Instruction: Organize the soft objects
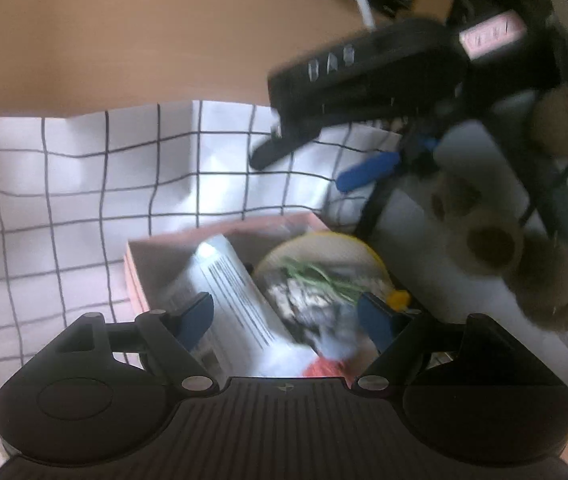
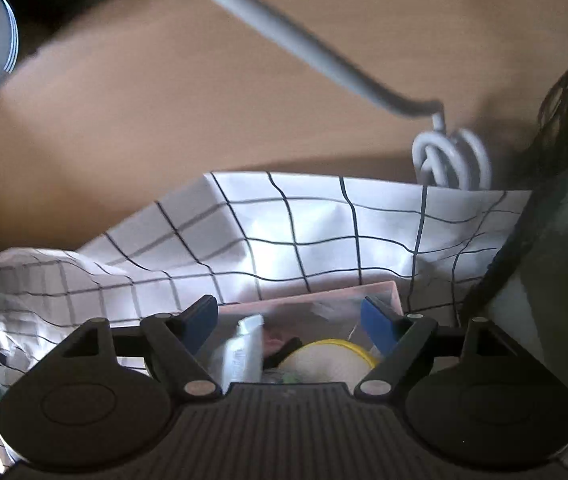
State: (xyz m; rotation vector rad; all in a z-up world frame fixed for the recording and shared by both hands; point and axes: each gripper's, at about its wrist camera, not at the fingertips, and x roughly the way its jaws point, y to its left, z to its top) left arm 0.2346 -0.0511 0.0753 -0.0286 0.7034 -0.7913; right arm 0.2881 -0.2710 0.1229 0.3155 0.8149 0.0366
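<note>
Left gripper (image 1: 285, 316): black ribbed body, two round black side housings, silver pivot screws, blue pads (image 1: 196, 316) on black fingers. Right gripper (image 2: 289, 322): same build, blue pads (image 2: 377, 326). Pale label on its housing in left wrist view, possibly printed; too blurred.

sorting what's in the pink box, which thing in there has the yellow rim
The round tub on the right side of the pink box. Its rim is yellow; the tube lying beside it on the left is white with printed text.

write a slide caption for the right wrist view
Open right gripper above a pink box holding a white tube on black-gridded white cloth.
</note>
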